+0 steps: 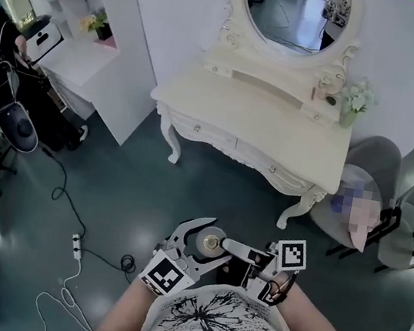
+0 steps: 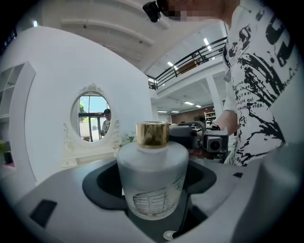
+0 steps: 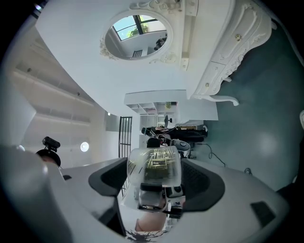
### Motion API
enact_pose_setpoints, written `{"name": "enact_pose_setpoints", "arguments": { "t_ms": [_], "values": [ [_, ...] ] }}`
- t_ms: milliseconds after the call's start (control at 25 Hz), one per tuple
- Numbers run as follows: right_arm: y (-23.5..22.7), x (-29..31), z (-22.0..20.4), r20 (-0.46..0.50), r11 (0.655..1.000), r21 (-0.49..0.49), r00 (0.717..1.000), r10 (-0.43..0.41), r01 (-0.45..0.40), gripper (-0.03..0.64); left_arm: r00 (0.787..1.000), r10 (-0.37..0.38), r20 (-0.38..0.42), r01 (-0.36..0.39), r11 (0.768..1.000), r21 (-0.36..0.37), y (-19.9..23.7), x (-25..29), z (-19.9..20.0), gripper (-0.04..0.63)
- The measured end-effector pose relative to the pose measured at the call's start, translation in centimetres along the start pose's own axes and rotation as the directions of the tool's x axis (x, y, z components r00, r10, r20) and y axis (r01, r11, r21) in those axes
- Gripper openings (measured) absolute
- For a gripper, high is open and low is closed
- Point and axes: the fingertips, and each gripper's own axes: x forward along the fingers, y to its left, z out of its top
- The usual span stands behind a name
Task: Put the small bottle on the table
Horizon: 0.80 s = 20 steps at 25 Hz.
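Head view: you have both grippers tucked close to your chest, the left gripper [image 1: 216,242] and the right gripper [image 1: 229,253] meeting on the small bottle [image 1: 210,242]. The white dressing table [image 1: 276,125] sits well apart, ahead of you.

Left gripper view: the bottle [image 2: 152,175] stands upright between the jaws, pads against its frosted body, gold cap [image 2: 153,134] clear above them. It reads as glass — dense for its size, smooth-skinned, breakable. So grip the round body below the shoulder, never the cap, which may turn or lift off.

Right gripper view: the same translucent body [image 3: 154,166], with its lined label [image 3: 159,159] showing, sits at the jaw tips with a pad on each flank — that looks like a lighter, tip-only hold. Land it base-flat on the table, gently.
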Motion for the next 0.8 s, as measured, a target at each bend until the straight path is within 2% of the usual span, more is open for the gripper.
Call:
{"name": "enact_pose_setpoints", "arguments": {
  "t_ms": [480, 680, 800],
  "values": [
    [0.6, -1.0, 19.2, -0.060, 0.999, -0.030, 0.998, 0.017, -0.019, 0.359, 0.997, 0.069, 0.020, -0.070, 0.997, 0.027, 12.9, 14.0, 3.1, 0.351],
    [0.2, -2.0, 25.0, -0.047, 0.999, -0.033, 0.999, 0.015, -0.017, 0.359, 0.998, 0.055, 0.043, -0.057, 0.998, 0.038, 16.2, 18.9, 3.8, 0.351],
    [-0.5, -2.0, 27.6, -0.012, 1.000, -0.012, 1.000, 0.015, -0.015, 0.359, 1.000, 0.024, 0.016, -0.025, 0.999, 0.028, 18.1, 20.8, 3.1, 0.351]
  ]
}}
